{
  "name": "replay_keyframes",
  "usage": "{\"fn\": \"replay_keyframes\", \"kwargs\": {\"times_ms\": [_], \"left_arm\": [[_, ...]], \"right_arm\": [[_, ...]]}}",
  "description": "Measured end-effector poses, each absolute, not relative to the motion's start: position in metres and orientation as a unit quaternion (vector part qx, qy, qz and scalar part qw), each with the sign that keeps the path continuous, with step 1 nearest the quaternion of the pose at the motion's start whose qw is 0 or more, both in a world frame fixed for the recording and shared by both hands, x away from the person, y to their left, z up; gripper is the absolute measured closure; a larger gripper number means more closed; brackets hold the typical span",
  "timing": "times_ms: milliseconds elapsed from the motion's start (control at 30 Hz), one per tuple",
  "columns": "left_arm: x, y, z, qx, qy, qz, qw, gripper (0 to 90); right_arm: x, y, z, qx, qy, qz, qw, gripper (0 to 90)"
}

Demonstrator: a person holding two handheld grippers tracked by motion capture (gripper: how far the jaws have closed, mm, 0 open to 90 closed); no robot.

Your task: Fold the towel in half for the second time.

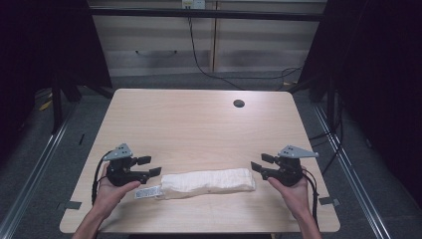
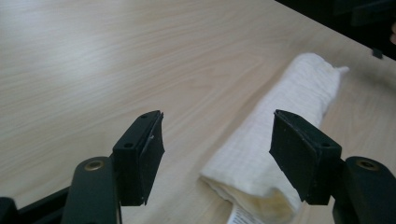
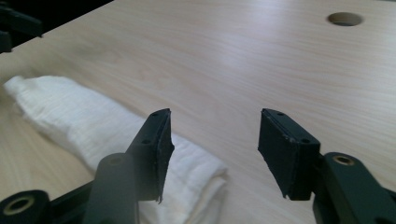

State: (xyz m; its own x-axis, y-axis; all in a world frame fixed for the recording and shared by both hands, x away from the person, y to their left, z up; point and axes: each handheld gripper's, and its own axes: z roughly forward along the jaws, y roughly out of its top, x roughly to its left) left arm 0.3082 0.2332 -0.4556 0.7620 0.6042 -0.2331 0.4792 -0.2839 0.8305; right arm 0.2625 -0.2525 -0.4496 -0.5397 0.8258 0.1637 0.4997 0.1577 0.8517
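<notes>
Pale wood-grain bench [image 1: 199, 124] with a round cable hole [image 1: 239, 103] toward 1 o'clock. A rolled white towel [image 1: 206, 182] lies along the near edge at 6 o'clock, its care label [image 1: 148, 192] at the left end, print too small for me to read. My left tongs [image 1: 149, 166] and right tongs [image 1: 260, 163] flank the roll, both spread, holding nothing.

Soft white woven cloth roll [image 1: 208, 183], smooth pale wood-grain table [image 1: 199, 124]
</notes>
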Motion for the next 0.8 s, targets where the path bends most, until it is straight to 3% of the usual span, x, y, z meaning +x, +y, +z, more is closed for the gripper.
{"fn": "replay_keyframes", "kwargs": {"times_ms": [33,467,667,800], "left_arm": [[0.310,0.241,-0.454,0.786,0.367,0.070,0.493,34.0],[0.293,0.288,-0.467,0.769,0.422,0.107,0.467,29.1],[0.296,0.297,-0.473,0.755,0.444,0.119,0.467,26.7],[0.293,0.294,-0.476,0.762,0.438,0.119,0.461,26.7]], "right_arm": [[0.262,-0.256,-0.449,0.454,0.738,0.466,0.179,42.7],[0.249,-0.292,-0.460,0.509,0.711,0.440,0.203,35.4],[0.248,-0.301,-0.470,0.521,0.705,0.426,0.222,33.3],[0.250,-0.304,-0.480,0.535,0.708,0.413,0.206,30.2]]}}
